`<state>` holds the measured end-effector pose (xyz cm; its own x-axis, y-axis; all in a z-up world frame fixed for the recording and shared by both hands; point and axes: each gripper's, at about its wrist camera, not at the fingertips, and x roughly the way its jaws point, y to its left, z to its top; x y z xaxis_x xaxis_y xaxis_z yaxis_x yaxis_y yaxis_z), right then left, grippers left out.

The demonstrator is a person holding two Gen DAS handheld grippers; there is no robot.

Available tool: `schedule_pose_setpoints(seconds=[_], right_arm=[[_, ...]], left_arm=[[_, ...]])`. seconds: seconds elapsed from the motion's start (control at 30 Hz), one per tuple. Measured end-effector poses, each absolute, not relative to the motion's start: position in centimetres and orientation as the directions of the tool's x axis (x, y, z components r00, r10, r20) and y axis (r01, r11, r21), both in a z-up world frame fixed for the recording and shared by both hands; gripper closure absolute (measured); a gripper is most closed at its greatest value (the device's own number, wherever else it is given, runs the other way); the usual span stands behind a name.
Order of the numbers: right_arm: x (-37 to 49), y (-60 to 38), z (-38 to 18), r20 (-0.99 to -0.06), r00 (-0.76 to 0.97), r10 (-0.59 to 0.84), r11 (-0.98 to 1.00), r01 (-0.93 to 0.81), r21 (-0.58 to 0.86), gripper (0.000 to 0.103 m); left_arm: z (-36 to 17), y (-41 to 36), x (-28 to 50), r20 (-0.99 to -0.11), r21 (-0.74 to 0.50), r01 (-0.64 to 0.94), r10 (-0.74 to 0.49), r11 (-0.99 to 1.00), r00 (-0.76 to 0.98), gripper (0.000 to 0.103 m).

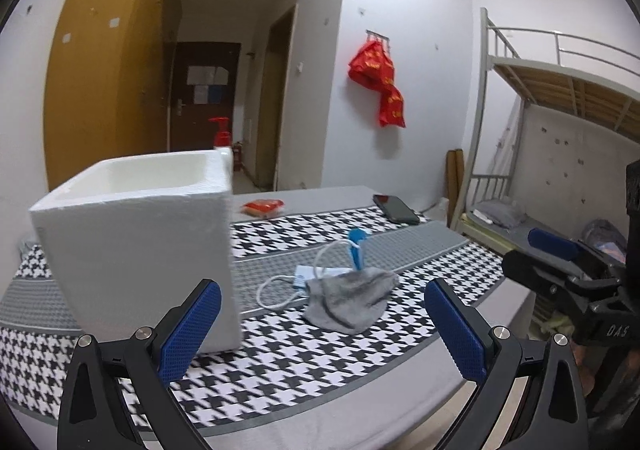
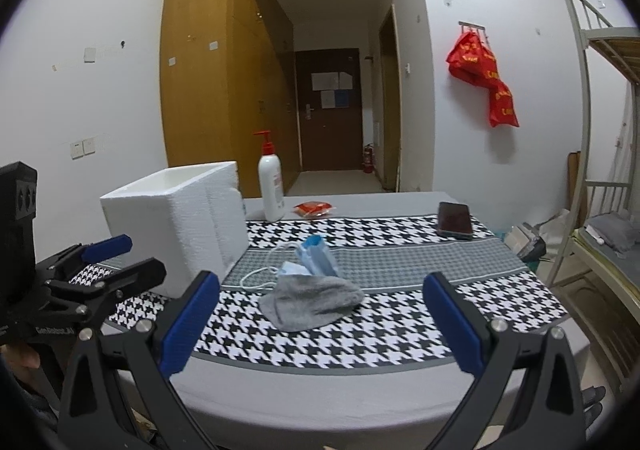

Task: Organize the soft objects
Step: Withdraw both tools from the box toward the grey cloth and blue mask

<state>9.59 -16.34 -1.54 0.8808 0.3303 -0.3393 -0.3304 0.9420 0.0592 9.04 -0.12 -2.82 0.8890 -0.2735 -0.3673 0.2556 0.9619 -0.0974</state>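
Behind the foam box (image 2: 176,226), only the right view shows the pump bottle (image 2: 271,186) whole; both grippers gape empty.

Past the jaws: a phone (image 2: 454,219) far right on the bench (image 2: 360,334), a lotion pump bottle (image 2: 271,182) and red packet (image 2: 313,207) way back.

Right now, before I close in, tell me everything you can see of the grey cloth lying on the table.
The grey cloth is a small, soft, knitted-looking piece, crumpled into a flattish heap with a darker seam or fold along its lower side. It lies on the houndstooth table cover, right of the white foam box and apart from it. Its far edge overlaps the blue face masks. Neither hand-held gripper touches it.
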Motion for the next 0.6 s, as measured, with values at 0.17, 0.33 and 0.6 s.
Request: schedule_pose_setpoints(seconds=[0.17,0.33,0.6], right_arm=[[9.8,-17.7,-1.9,-0.342,0.890,0.301,0.953,-0.298,0.063,0.000],[10.1,-18.6,-2.2,-0.350,0.894,0.282,0.959,-0.275,0.069,0.000],[10.9,-19.5,-3.1,-0.371,0.891,0.262,0.965,-0.253,0.074,0.000]], left_arm=[[-3.2,-1.8,10.0,-0.392,-0.080,0.299,-0.306,0.951,0.867,0.001],[-3.8,-2.8,11.3,-0.421,-0.080,0.314,-0.318,0.946,0.850,0.001],[-4.7,-4.1,12.9,-0.472,-0.065,0.324,-0.315,0.944,0.823,0.001]])
